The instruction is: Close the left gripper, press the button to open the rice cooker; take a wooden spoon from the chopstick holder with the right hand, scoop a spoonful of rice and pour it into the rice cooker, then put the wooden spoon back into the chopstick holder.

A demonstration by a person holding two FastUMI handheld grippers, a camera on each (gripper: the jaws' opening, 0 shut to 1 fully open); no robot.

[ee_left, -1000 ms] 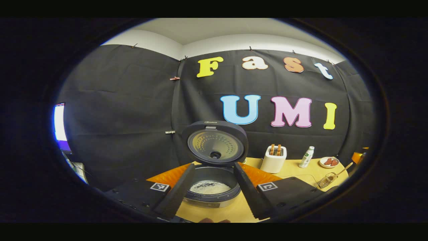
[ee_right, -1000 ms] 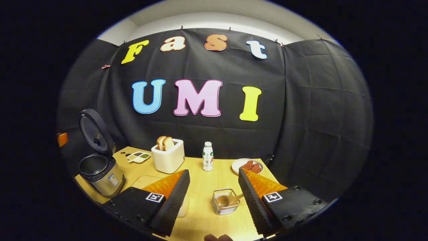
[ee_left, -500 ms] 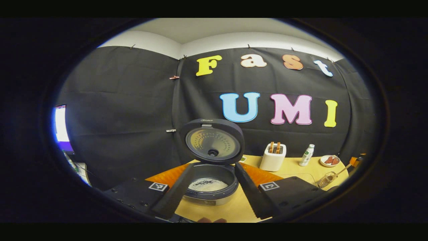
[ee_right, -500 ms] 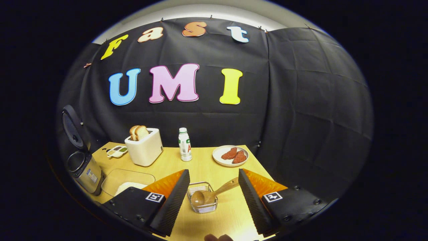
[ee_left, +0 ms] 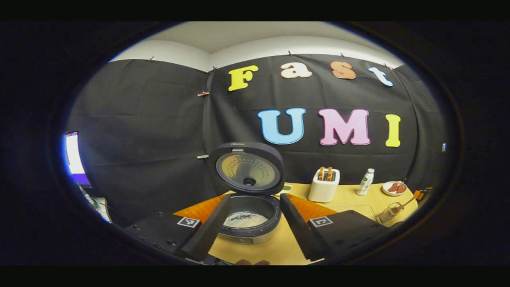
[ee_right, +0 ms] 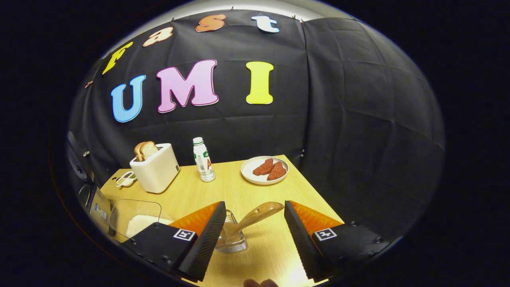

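Observation:
The rice cooker (ee_left: 247, 223) stands with its lid (ee_left: 245, 169) raised, and white rice lies in its pot. My left gripper (ee_left: 251, 235) hovers in front of it, open, its fingers on either side of the pot. In the right gripper view, the wooden spoon (ee_right: 257, 215) rests bowl-down in the wire chopstick holder (ee_right: 233, 241), handle leaning up to the right. My right gripper (ee_right: 253, 243) is open just above the holder, with the spoon handle in the gap between the fingers and untouched. A clear container of rice (ee_right: 135, 217) sits to the left of the holder.
On the wooden table (ee_right: 223, 187) stand a white toaster (ee_right: 155, 167) with bread, a small bottle (ee_right: 203, 159), a plate of meat slices (ee_right: 265, 170) and a small sectioned dish (ee_right: 125, 179). The rice cooker (ee_right: 93, 203) is at the far left edge.
My right gripper has closed in on the chopstick holder and turned right; the spoon handle now lies between its fingers. My left gripper has shifted slightly in front of the cooker.

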